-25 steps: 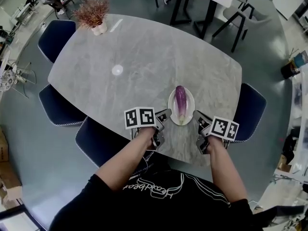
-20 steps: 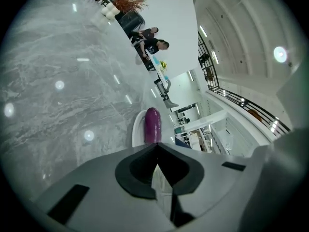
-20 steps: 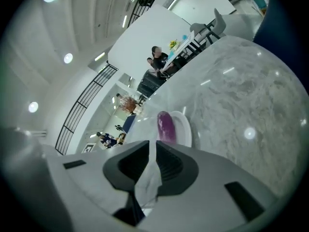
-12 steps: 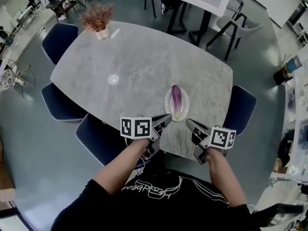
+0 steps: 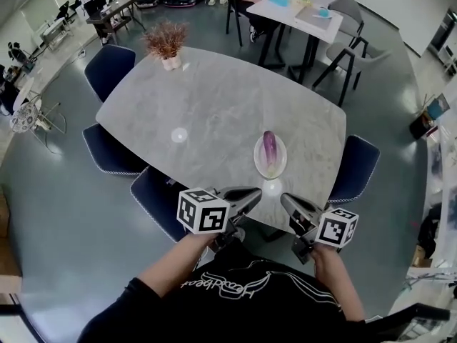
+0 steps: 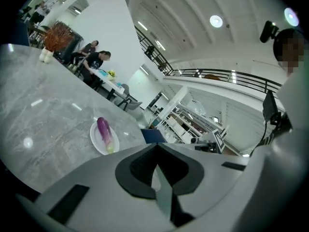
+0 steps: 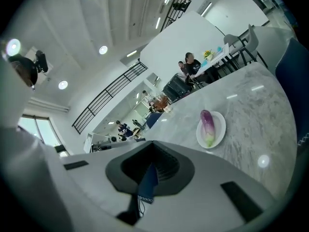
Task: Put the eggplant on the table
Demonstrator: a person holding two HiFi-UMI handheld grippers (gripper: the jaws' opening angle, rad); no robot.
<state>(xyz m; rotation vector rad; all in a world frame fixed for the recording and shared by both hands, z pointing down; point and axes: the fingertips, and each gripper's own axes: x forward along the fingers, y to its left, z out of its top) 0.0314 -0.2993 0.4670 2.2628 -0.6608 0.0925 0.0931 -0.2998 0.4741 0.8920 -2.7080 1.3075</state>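
Grey stone surface (image 5: 214, 98) fills the middle of a big room, with blue chairs (image 5: 360, 159) round it. The left claw (image 5: 250, 194) and the right claw (image 5: 288, 203) are both pressed together with nothing in them, held by the near edge. Just past them is a white plate (image 5: 258, 164). The eggplant (image 5: 270, 147) lies in it, not on the bare surface yet. I think the job has not started: lifting it out and setting it down are both left.

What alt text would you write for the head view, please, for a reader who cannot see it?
A purple eggplant lies on a white plate near the close edge of a grey marble table. Just short of the plate, a person holds the left claw and the right claw, both shut and empty.
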